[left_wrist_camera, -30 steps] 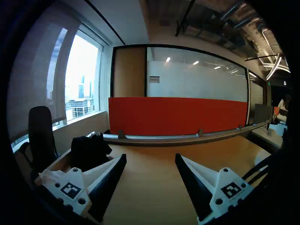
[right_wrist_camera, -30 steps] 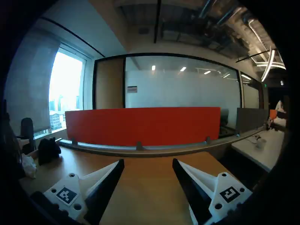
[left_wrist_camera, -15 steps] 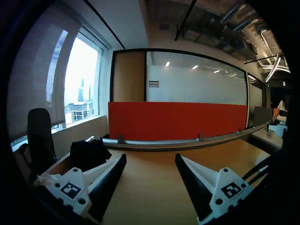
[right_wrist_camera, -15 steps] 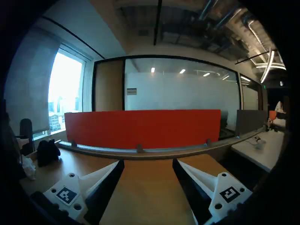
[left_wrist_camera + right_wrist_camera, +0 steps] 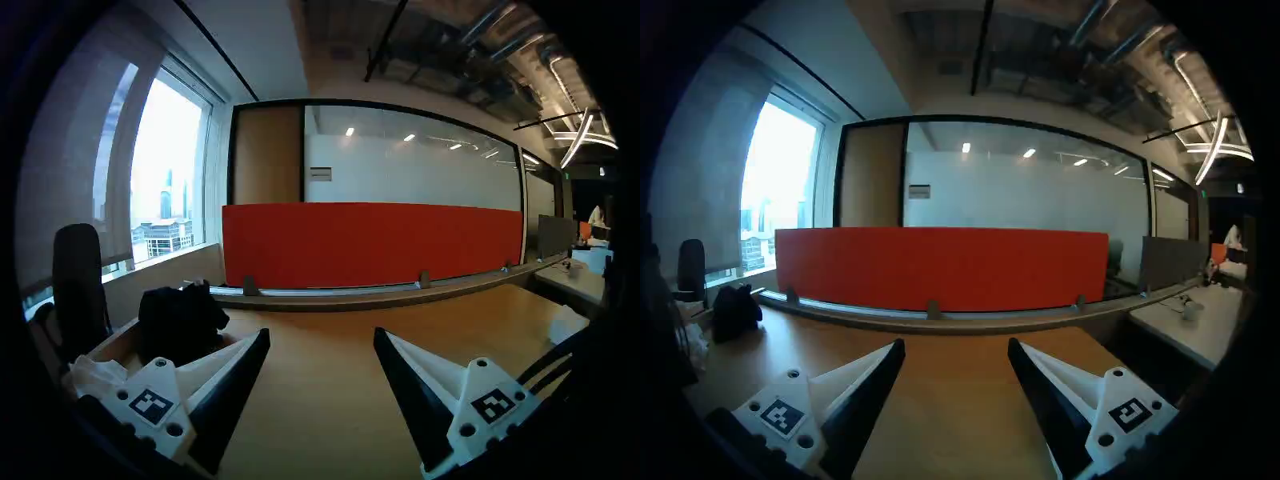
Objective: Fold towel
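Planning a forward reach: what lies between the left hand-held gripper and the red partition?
In the left gripper view, only bare wooden desk, from the left hand-held gripper up to the rail under the red partition.

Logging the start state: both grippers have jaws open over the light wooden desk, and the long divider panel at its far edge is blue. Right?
The long divider panel is red, not blue; the right gripper view shows it. The left gripper and right gripper do have jaws open over the light wooden desk.

bare desk (image 5: 320,376) ahead, black bag (image 5: 178,320) left
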A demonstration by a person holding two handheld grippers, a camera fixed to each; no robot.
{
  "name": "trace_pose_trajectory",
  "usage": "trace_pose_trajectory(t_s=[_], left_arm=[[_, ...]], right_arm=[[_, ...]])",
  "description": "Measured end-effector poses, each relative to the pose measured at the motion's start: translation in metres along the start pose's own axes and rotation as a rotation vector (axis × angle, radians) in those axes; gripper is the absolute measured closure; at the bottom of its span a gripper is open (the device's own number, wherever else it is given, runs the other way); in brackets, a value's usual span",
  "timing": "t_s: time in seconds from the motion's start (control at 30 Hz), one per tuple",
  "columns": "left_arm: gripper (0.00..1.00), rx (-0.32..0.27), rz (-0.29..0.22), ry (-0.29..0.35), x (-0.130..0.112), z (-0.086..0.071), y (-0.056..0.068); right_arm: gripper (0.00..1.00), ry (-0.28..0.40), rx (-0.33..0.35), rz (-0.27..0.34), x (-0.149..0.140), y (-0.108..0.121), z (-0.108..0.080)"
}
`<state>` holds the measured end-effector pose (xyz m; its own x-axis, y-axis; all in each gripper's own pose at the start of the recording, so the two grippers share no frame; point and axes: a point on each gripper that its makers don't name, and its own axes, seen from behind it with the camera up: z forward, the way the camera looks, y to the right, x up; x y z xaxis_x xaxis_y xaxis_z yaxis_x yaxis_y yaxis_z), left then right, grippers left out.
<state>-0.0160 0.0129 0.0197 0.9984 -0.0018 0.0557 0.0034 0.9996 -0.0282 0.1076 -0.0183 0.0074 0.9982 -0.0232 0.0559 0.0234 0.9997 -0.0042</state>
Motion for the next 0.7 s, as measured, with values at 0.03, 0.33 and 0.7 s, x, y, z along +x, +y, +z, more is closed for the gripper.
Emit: trace_pose_trajectory(t_s=[0.03, 0.33, 0.7], left_arm=[[0.04, 0.0, 0.0, 0.002, -0.004, 0.0, 0.0], [0.04, -0.018, 0.015, 0.014, -0.042, 0.003, 0.011], [0.04, -0.007, -0.027, 0.043, -0.076, 0.004, 0.011]], right_arm=[[0.0, 0.001, -0.002, 0.001, -0.002, 0.0, 0.0], [0.0, 0.006, 0.004, 0.016, -0.016, -0.002, -0.001], [0.0, 0.002, 0.004, 0.009, -0.034, -0.002, 0.001]])
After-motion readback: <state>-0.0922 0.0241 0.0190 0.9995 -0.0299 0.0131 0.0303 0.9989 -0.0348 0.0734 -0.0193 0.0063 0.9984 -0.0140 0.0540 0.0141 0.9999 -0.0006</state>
